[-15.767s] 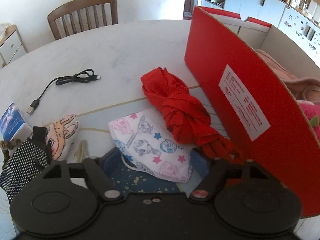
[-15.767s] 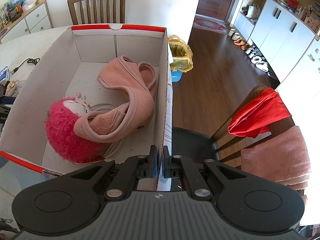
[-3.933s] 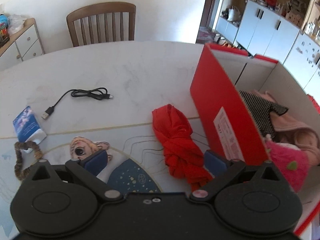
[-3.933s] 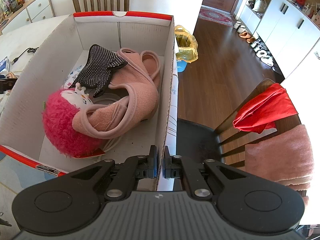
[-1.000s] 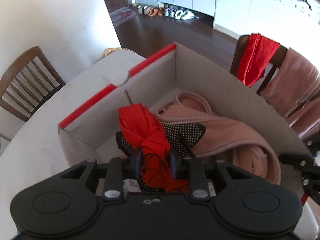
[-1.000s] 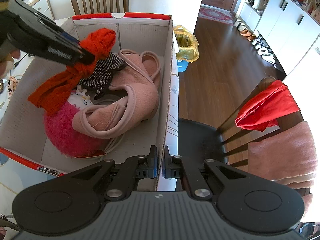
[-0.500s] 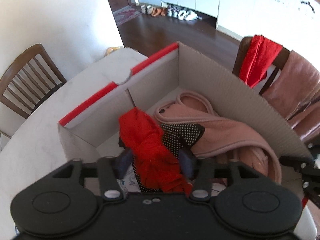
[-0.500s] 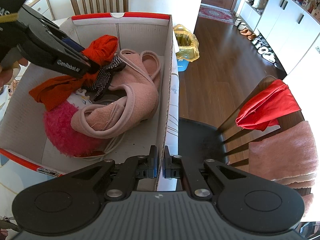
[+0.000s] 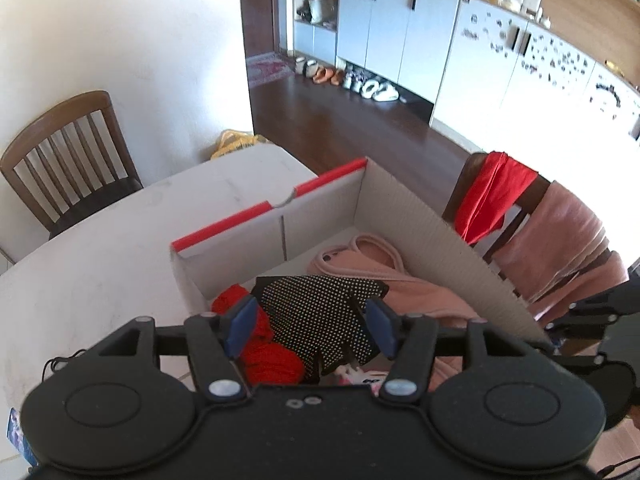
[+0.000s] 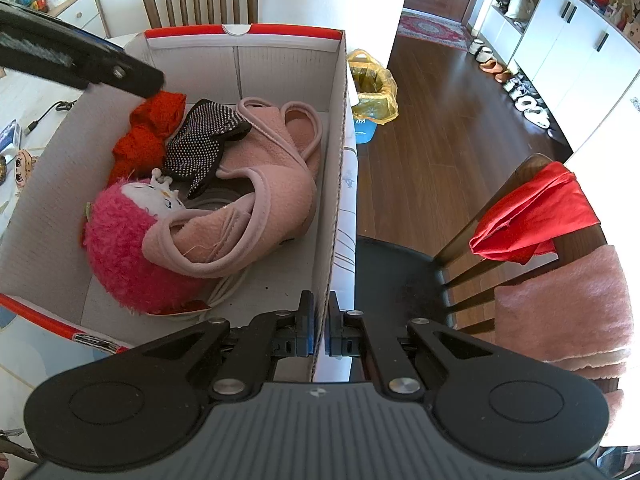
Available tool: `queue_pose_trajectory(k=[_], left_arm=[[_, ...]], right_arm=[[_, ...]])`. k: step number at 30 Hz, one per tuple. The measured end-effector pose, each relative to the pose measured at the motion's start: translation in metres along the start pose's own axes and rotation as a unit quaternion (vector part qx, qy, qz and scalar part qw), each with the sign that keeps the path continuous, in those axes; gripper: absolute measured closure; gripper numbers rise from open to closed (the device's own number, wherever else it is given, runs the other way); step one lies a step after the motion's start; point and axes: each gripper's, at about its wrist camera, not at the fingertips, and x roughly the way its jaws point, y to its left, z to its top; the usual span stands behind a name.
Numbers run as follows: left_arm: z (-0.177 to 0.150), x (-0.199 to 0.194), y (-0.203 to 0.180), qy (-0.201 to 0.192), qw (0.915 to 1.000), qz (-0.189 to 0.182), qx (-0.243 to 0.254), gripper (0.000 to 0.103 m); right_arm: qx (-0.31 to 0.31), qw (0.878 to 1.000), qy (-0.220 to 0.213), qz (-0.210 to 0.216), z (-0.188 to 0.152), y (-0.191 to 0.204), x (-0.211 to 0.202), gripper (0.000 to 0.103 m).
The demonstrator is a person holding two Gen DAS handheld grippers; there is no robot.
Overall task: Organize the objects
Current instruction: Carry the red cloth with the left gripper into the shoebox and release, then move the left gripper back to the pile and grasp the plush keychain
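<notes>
A red-rimmed cardboard box (image 10: pixel 338 128) stands on the table. In it lie a knotted red cloth (image 10: pixel 148 136), a black dotted cloth (image 10: pixel 200 140), a pink fleece garment (image 10: pixel 264 200) and a pink plush toy (image 10: pixel 120 248). My left gripper (image 9: pixel 312 326) is open and empty above the box's left side, over the red cloth (image 9: pixel 268 356) and dotted cloth (image 9: pixel 320 320). My right gripper (image 10: pixel 318 332) is shut on the box's near right wall.
A black USB cable (image 10: pixel 48 114), a small cartoon-face item (image 10: pixel 22 162) and a blue packet (image 10: pixel 10 134) lie on the table left of the box. Wooden chairs stand behind (image 9: pixel 68 152) and to the right (image 10: pixel 520 216), the latter draped with red and pink cloths.
My left gripper has opened and let the red cloth drop into the box, then risen above it. The right gripper has not moved.
</notes>
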Motion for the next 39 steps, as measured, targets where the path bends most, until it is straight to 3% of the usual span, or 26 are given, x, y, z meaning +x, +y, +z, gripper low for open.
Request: queue_pose_trajectory(k=[14, 25, 28, 39], left_arm=[[-0.032, -0.045, 0.045, -0.032, 0.9974, 0.017, -0.062, 0.04], [-0.061, -0.061, 0.092, -0.047, 0.9913, 0.061, -0.106, 0.006], [-0.069, -0.062, 0.101, -0.048, 0.9903, 0.07, -0.11, 0.001], [-0.12, -0.038, 0.141, -0.012, 0.9811, 0.124, -0.148, 0.001]], right_arm=[[-0.003, 1.0, 0.001, -0.002, -0.001, -0.001, -0.001, 0.098], [-0.005, 1.0, 0.002, -0.002, -0.001, -0.002, -0.001, 0.098], [-0.005, 1.0, 0.004, -0.003, -0.001, -0.002, -0.001, 0.098], [-0.004, 1.0, 0.008, -0.008, 0.001, 0.0, -0.001, 0.098]])
